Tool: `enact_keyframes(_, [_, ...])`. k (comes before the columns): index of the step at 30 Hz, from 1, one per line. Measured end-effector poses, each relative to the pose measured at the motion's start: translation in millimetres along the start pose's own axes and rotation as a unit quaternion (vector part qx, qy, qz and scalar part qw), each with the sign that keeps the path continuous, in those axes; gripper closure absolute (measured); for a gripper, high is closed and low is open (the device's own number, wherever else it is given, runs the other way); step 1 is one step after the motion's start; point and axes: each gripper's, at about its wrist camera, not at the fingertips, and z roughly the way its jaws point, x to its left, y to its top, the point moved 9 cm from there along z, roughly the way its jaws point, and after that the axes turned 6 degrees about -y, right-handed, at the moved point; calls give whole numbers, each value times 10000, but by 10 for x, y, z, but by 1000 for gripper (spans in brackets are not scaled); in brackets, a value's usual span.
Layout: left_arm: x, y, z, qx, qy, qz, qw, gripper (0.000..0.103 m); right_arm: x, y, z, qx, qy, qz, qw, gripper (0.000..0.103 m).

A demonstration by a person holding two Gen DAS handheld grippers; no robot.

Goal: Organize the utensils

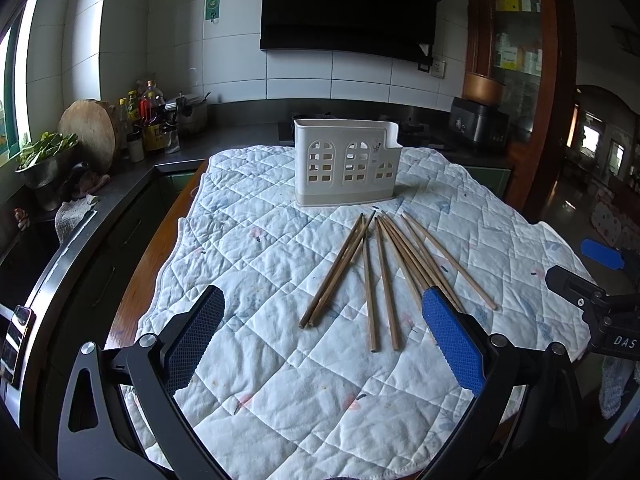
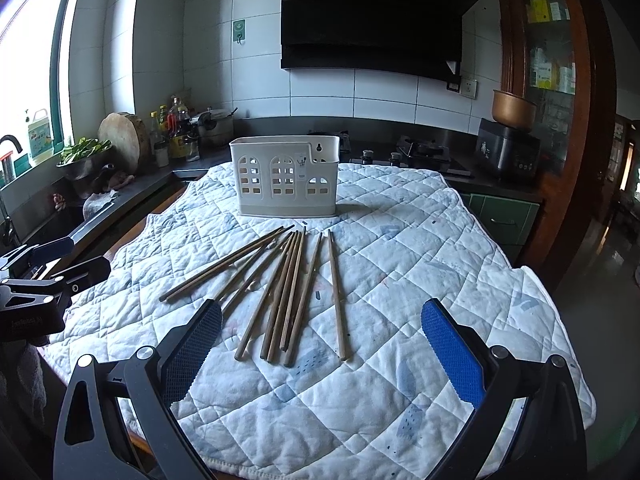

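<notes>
left claw (image 1: pixel 322 316) spread, empty | right claw (image 2: pixel 322 326) spread, empty | chopsticks (image 2: pixel 288 292) lay ahead between both, long axes toward holder (image 2: pixel 286 178) | right nearer

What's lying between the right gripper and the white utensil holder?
The loose wooden chopsticks on the quilted cloth lie between the right gripper and utensil holder, shown in the right wrist view.
</notes>
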Motion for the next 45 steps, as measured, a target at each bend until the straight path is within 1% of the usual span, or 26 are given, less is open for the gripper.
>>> enact_keyframes(30, [83, -68, 125, 57, 46, -88, 9999, 5, 32, -64, 84, 71, 4, 6, 10000, 6])
enact_keyframes(45, [141, -104, 275, 176, 63, -142, 9997, 5, 60, -102, 156, 147, 23, 7, 9999, 7])
